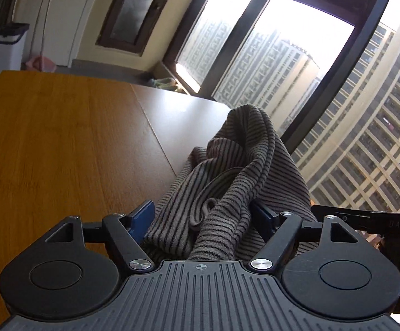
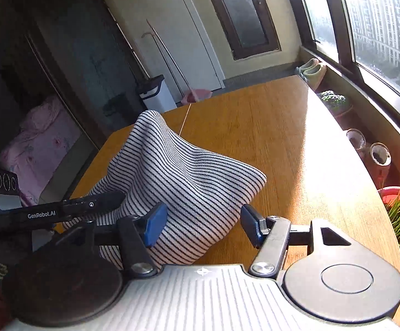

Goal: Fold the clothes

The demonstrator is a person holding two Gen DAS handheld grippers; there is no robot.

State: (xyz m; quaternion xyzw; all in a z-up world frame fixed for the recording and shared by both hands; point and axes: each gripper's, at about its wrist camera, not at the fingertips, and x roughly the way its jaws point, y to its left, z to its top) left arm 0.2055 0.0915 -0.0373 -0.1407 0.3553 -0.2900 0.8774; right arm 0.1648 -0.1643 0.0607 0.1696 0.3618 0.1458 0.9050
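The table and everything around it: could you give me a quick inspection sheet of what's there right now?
Surface: wooden table, sunlit on the window side.
Job's things: one striped garment, bunched up, not yet folded.
Clutter: nothing seen on the table besides the garment.
Grippers: left claw open, garment bunched between its blue pads; right claw open around the garment's near edge.
Cables: nothing seen.
Surroundings: big windows facing tower blocks, potted plants and slippers on the sill, white bin, bed with pink bedding.
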